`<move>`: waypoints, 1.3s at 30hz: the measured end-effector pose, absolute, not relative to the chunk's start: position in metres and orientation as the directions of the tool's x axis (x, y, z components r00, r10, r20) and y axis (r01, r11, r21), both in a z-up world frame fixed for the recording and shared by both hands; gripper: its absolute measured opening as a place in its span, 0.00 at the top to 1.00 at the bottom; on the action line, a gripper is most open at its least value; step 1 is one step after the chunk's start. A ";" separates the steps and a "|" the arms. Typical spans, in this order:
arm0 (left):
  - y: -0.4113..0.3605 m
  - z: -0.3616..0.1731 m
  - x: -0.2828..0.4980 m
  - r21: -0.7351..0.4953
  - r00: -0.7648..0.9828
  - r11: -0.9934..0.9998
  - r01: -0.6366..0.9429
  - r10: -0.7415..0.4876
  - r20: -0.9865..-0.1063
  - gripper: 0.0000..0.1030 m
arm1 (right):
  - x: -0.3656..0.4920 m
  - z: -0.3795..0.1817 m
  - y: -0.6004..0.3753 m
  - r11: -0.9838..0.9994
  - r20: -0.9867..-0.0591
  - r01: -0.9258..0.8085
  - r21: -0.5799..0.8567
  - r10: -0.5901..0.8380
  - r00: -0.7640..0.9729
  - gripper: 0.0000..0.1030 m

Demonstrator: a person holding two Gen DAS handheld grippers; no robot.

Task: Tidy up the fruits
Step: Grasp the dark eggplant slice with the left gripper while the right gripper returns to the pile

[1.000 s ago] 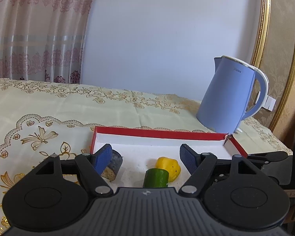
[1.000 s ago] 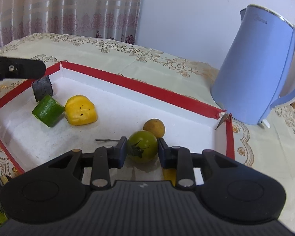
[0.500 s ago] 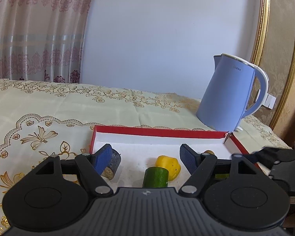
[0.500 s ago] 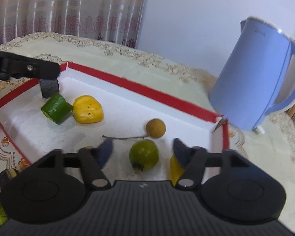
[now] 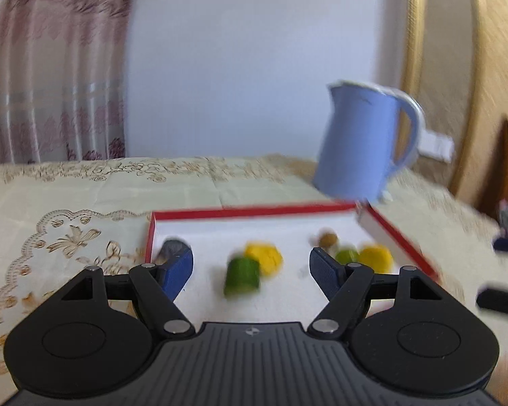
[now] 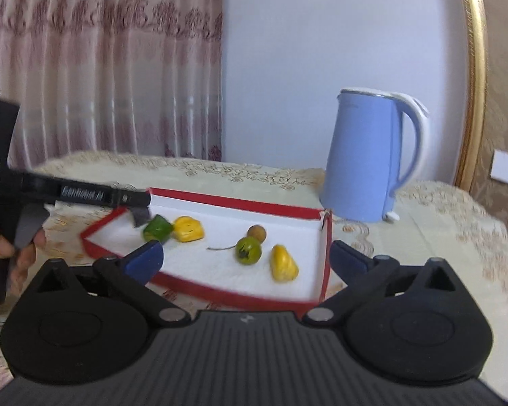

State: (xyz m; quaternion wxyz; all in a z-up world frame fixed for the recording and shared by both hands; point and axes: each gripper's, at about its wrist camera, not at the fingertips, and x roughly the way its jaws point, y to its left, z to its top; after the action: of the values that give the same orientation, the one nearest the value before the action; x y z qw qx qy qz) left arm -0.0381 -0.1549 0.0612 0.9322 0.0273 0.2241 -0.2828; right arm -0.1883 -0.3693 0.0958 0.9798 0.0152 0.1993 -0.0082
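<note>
Left wrist view: the left gripper (image 5: 250, 267) is hanging over the near side of the red tray (image 5: 247, 210). Its jaws are standing partly open and nothing is between the pads. Inside the tray, a green chunk (image 5: 242, 275) is lying just in front of the gripper, touching a yellow piece (image 5: 265, 257) behind it. A dark lump (image 5: 173, 247) is sitting in the tray's far left corner. The picture is blurry.

Right wrist view: the right gripper (image 6: 245, 257) is opening its jaws wide, and they are empty. It is sitting near the tray's front edge. A round green fruit (image 6: 248, 251) is lying in the tray, with a small brown fruit (image 6: 256, 232) behind it and a yellow fruit (image 6: 283, 263) just beside it. A blue kettle (image 6: 369, 155) is standing behind the tray's far right corner.

The green fruit looks put down, so this step seems finished. Next, I think a gripper needs to find a fruit outside the tray, line up both pads around it, and close gently.
</note>
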 end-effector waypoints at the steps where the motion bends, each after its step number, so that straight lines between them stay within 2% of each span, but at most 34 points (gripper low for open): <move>1: -0.154 0.059 -0.049 -0.055 0.734 0.833 0.551 -0.515 -0.443 0.26 | -0.194 0.093 -0.370 0.999 -0.395 0.014 0.036 0.001 0.919 0.00; 7: -0.168 0.034 -0.083 0.006 0.702 0.830 0.558 -0.468 -0.537 0.27 | -0.210 0.083 -0.370 0.996 -0.386 -0.026 0.081 0.055 0.921 0.00; 12: -0.180 0.026 -0.084 0.016 0.694 0.837 0.547 -0.442 -0.569 0.27 | -0.223 0.081 -0.367 0.993 -0.364 -0.053 0.110 0.089 0.927 0.00; 14: -0.183 0.023 -0.085 0.009 0.681 0.831 0.556 -0.450 -0.577 0.32 | -0.226 0.078 -0.368 0.991 -0.363 -0.058 0.123 0.100 0.926 0.00; 16: -0.187 0.021 -0.086 -0.006 0.664 0.824 0.567 -0.461 -0.589 0.44 | -0.227 0.074 -0.369 0.989 -0.367 -0.060 0.133 0.106 0.924 0.00; 20: -0.192 0.020 -0.086 -0.012 0.665 0.827 0.562 -0.461 -0.587 0.47 | -0.226 0.064 -0.371 0.985 -0.379 -0.064 0.160 0.121 0.918 0.00; 23: -0.193 0.021 -0.084 -0.003 0.670 0.831 0.556 -0.450 -0.590 0.57 | -0.225 0.057 -0.370 0.982 -0.385 -0.078 0.174 0.140 0.912 0.00; 36: -0.177 0.025 -0.084 0.017 0.666 0.814 0.581 -0.463 -0.586 0.56 | -0.227 0.057 -0.367 0.982 -0.397 -0.089 0.166 0.149 0.905 0.00; 39: -0.178 0.025 -0.082 0.021 0.664 0.813 0.582 -0.460 -0.589 0.52 | -0.225 0.058 -0.364 0.982 -0.398 -0.097 0.163 0.155 0.904 0.00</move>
State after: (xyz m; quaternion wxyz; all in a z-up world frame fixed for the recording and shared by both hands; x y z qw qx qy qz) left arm -0.0817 -0.1776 0.0247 0.9062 0.1041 0.2921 -0.2876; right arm -0.2251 -0.3635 0.0580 0.9733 0.0697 0.2092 0.0646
